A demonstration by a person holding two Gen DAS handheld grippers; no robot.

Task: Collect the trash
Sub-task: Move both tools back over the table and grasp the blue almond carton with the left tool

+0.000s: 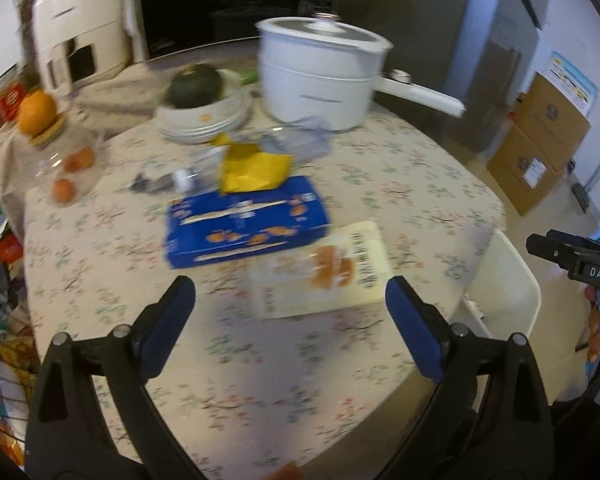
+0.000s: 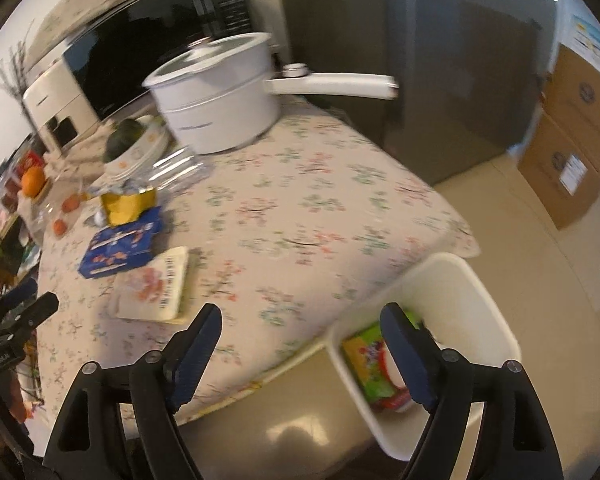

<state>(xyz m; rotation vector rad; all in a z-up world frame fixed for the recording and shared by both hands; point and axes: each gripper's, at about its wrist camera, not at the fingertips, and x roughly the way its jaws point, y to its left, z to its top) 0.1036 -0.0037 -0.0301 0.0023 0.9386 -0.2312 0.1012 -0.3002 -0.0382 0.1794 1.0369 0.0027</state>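
Trash lies on the flowered tablecloth (image 1: 400, 184): a blue snack box (image 1: 246, 222), a pale wrapper with a barcode (image 1: 324, 276), a yellow wrapper (image 1: 254, 168) and clear crumpled plastic (image 1: 296, 140). My left gripper (image 1: 290, 312) hangs open over the cloth just short of the pale wrapper, nothing between its fingers. The right gripper (image 2: 300, 344) is open and empty above the table's edge and the white bin (image 2: 460, 280), which holds a green and red packet (image 2: 370, 368). The blue box (image 2: 120, 248) and pale wrapper (image 2: 156, 284) lie to its left.
A white lidded pot (image 1: 320, 76) with a long handle stands at the back. Beside it are stacked bowls with a dark green squash (image 1: 196, 86), an orange (image 1: 36, 114) on a clear jar, and a cream appliance (image 1: 80, 28). Cardboard boxes (image 2: 572, 140) stand on the floor at the right.
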